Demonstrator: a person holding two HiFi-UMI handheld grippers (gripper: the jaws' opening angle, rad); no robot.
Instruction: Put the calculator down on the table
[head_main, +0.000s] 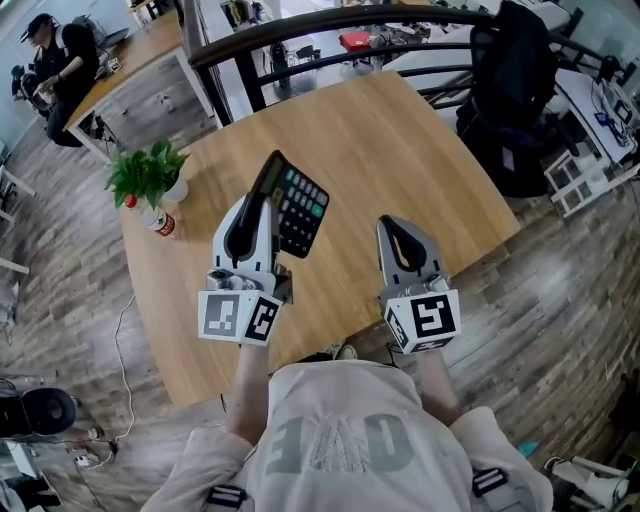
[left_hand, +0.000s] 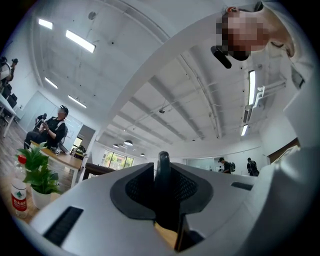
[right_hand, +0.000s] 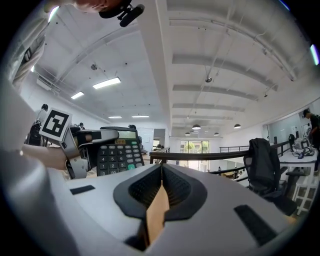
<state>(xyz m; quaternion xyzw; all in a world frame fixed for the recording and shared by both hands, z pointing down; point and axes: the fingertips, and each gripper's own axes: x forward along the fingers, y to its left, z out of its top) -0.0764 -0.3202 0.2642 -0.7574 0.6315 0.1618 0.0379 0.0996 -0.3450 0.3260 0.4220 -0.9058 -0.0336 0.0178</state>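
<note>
- Our left claw (head_main: 256, 210) is closed on the calculator (head_main: 298, 207), pinching its thin left edge. In the left gripper view the dark edge stands upright between the two pads.
- The calculator sticks out to the right of that claw and past its tips. It is tipped up on its side, with the keys and display facing our right claw (right_hand: 161, 172).
- We cannot tell whether the calculator's lower corner touches the tabletop (head_main: 420, 150) beneath it.
- Our right claw sits level and well apart to the right of the calculator. Its jaws are together with nothing in them, and only a sliver of wood shows through the slit.
- Left of the left claw, a bottle with a red label (head_main: 160, 222) stands near the tabletop's edge, and a potted plant (head_main: 150, 175) stands just behind it.
- Beyond the right claw, off the far corner, is a black chair (head_main: 515, 100).
- Past both claws a dark railing (head_main: 330, 25) curves along the tabletop's far side.
- Farthest off, up to the left, a person (head_main: 55, 60) sits at another desk.
</note>
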